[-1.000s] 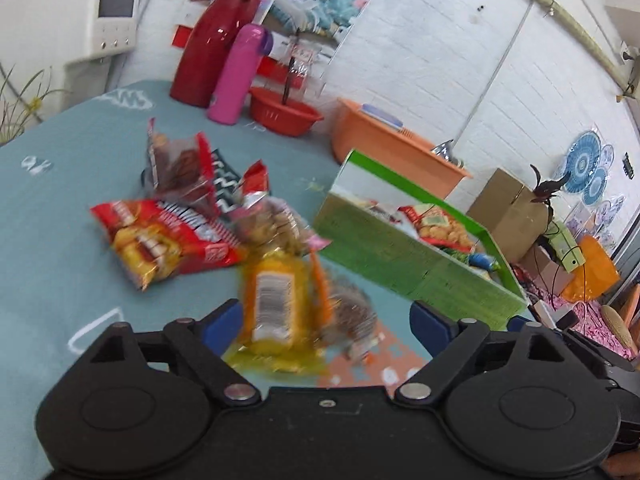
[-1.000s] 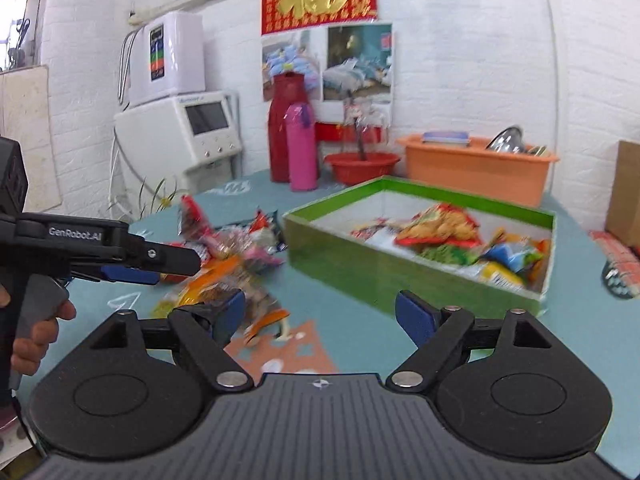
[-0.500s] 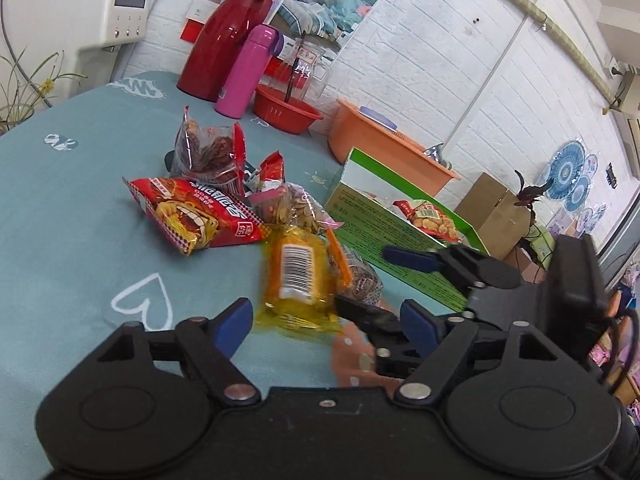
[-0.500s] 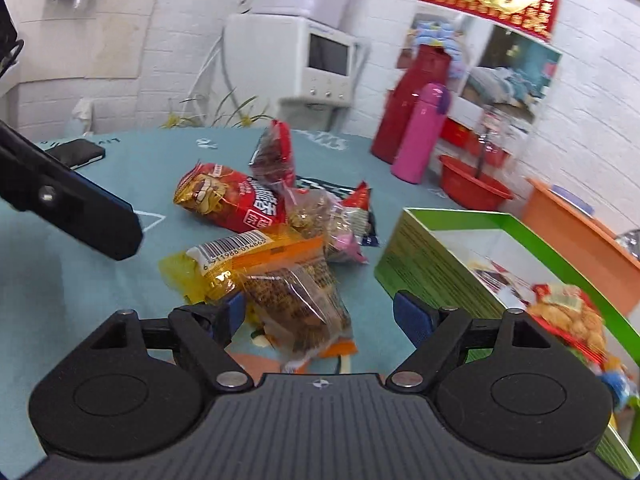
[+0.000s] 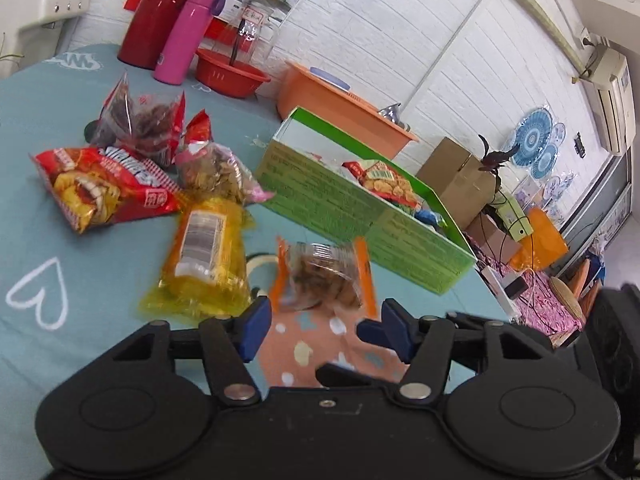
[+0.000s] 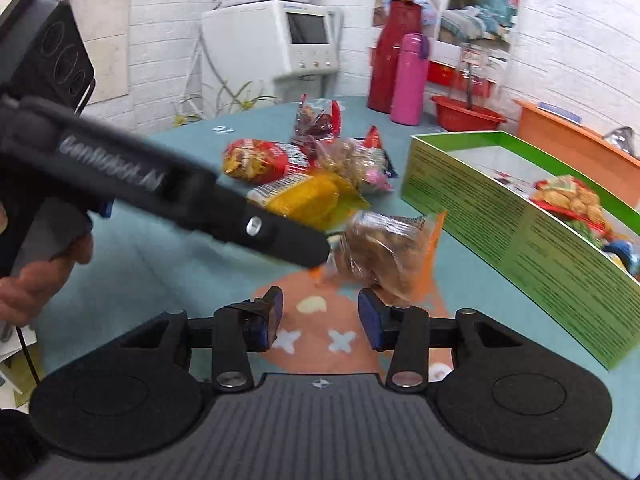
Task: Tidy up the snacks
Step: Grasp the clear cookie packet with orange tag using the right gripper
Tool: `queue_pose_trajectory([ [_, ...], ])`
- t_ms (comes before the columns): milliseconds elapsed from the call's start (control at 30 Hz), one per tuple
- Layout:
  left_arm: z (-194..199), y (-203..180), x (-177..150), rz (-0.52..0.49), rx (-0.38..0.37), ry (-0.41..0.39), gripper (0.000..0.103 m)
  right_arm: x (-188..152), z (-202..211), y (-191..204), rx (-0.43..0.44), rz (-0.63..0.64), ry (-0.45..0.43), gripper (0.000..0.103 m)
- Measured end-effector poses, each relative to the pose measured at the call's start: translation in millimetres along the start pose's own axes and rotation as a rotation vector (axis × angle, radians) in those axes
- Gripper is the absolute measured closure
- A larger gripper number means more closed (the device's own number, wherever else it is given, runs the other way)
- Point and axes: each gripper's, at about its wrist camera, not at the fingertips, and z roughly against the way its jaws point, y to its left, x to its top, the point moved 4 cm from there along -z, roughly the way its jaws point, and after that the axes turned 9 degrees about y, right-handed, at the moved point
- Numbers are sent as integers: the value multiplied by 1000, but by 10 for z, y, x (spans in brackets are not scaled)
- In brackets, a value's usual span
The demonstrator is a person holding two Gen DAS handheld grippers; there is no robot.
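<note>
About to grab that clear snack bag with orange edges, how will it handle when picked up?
The clear snack bag looks crinkly and soft, so it will probably flop and sag. Its glossy film may slip between pads. The lumpy pieces inside seem brittle; a hard squeeze could crush them.
</note>
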Motion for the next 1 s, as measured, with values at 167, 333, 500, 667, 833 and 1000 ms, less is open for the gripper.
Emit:
queue_pose_trajectory([
  [167, -155, -35, 160, -17, -10, 7, 15, 9, 44, -158, -35, -102, -35, 2],
  [333, -334, -112, 317, -67, -18, 42, 0, 22, 16, -266, -65, -126, -32, 0],
  [500, -479, -226, 371, -115, -21, 73, 0, 38, -24, -394, -91, -135, -29, 0],
  [667, -626, -193, 429, -109, -1, 94, 3, 91, -153, -529, -108, -123, -1, 0],
  [833, -821, -161, 453, -109, 4, 150, 31, 180, -306, -579, -108, -108, 12, 2],
  [1000, -696, -267, 420, -138, -1, 119, 35, 131, -251, -567, -106, -141, 0, 30],
])
